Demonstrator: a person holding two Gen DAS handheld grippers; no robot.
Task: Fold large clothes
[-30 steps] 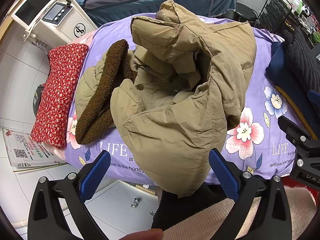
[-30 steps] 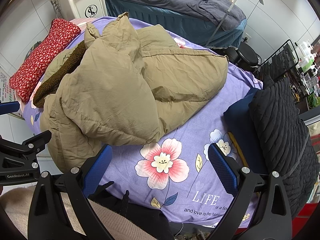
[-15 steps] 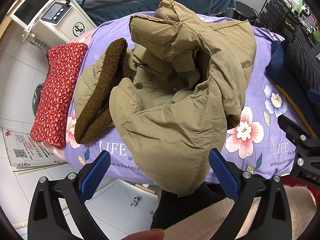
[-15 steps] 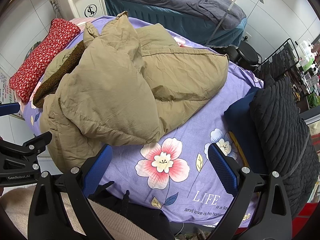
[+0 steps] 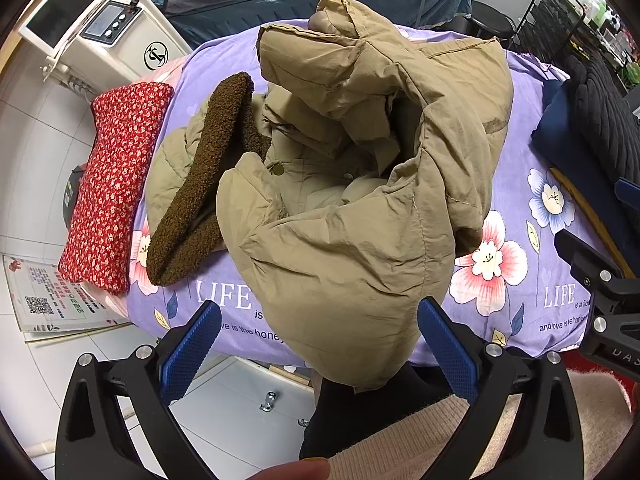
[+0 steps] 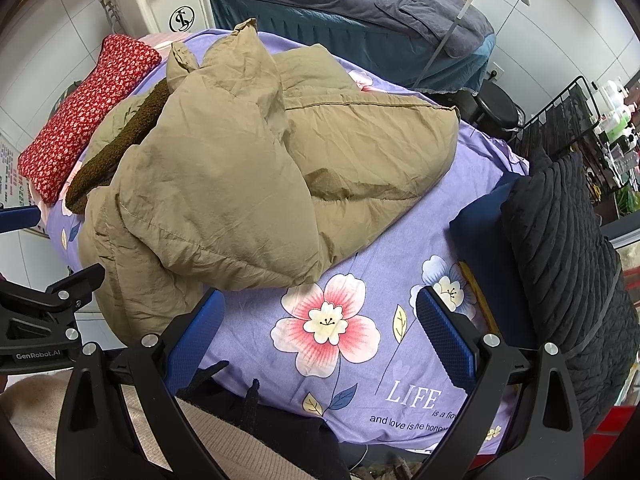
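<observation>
A tan padded coat (image 5: 360,208) lies in a crumpled heap on the purple floral bedsheet (image 5: 516,292), one puffy end spilling over the near edge of the bed toward the person. The left gripper (image 5: 318,344) hangs in front of that drooping end with its blue pads spread wide and nothing between them; the right gripper (image 6: 318,332) is likewise spread and empty, poised over bare sheet just beside the coat's near hem. The garment looks soft, bulky and fairly light, with a smooth shell that may well slip under a shallow pinch, so a deep bite on a stitched seam or hem edge would probably hold better than a grab at loose fabric. The hanging end is the nearest purchase, though it is hard to tell whether this is a sleeve or a corner of the body. The left wrist view looks into the open heap, showing the brown fleece collar (image 5: 200,184), a snap button (image 5: 276,169) and the inner lining. The right wrist view shows instead the smoother outer back panel (image 6: 360,140) with its long seam, and the black ribbed garment (image 6: 568,248) stacked on a navy one (image 6: 480,232) to the right.
</observation>
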